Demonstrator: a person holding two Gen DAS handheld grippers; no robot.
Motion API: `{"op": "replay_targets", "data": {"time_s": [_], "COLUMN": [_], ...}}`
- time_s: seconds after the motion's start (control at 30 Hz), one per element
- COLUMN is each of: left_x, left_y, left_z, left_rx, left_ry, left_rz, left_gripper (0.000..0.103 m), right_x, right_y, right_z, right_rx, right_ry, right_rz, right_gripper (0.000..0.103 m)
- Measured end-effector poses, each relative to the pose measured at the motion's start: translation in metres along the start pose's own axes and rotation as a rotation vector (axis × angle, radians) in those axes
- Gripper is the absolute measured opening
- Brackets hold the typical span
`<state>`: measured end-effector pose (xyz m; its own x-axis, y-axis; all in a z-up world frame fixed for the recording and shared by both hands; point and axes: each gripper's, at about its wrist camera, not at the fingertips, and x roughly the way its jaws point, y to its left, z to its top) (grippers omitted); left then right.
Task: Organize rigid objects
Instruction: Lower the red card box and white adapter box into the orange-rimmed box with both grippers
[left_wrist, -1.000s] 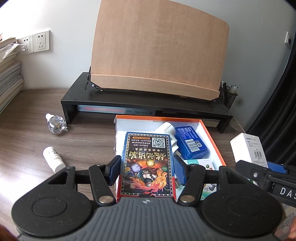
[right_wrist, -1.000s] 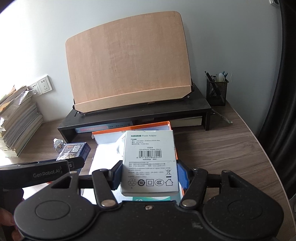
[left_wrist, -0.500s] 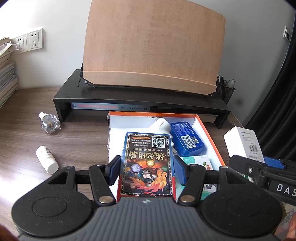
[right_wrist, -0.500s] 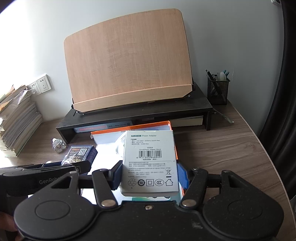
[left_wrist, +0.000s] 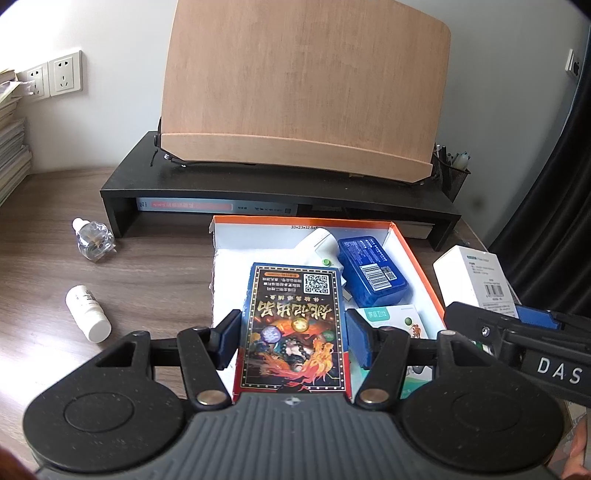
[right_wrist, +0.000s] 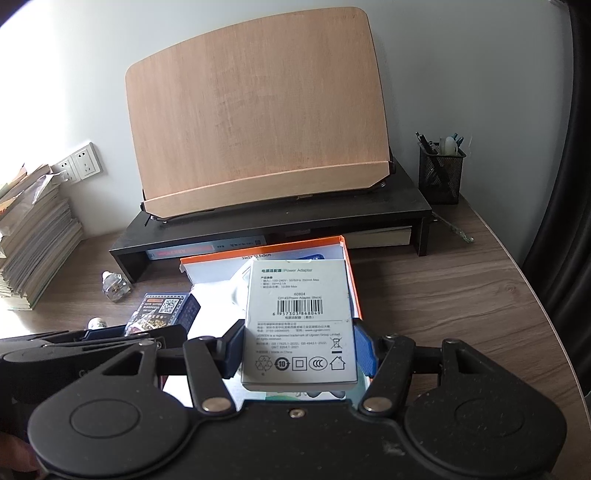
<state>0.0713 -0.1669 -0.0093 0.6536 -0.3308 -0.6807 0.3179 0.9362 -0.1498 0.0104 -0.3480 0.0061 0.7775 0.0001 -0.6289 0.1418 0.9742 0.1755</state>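
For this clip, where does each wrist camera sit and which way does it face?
Left wrist: on the left gripper, angled down at the orange-rimmed box; its fingers clamp a card box; the right gripper's arm intrudes at right.
Right wrist: on the right gripper, angled down toward the desk's back; its fingers clamp a white power adapter box; the left gripper shows at left.
Shared: wooden book stand, black riser, both held boxes.

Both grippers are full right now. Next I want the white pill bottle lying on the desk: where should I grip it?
Grip the white pill bottle across the middle of its round body, coming down from above. It lies on its side on the desk, cap toward the camera, so set the jaws crosswise to its long axis. Nothing crowds it.
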Motion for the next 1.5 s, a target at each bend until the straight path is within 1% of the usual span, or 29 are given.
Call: {"op": "replay_targets", "data": {"time_s": [0.73,1.5], "left_x": [0.017,0.037], "left_y": [-0.001,-0.003], "left_z": [0.000,0.005], "left_rx": [-0.018,-0.033], "left_ry": [0.031,0.051], "left_rz": [-0.007,0.006], "left_gripper": [0.060,0.060], "right_x": [0.024,0.065], "right_y": [0.003,-0.003], "right_z": [0.009,0.027], "right_rx": [-0.015,-0.039], "right_ry": [0.030,0.061], "right_rz": [0.001,0.023], "right_gripper": [0.071,0.071]}}
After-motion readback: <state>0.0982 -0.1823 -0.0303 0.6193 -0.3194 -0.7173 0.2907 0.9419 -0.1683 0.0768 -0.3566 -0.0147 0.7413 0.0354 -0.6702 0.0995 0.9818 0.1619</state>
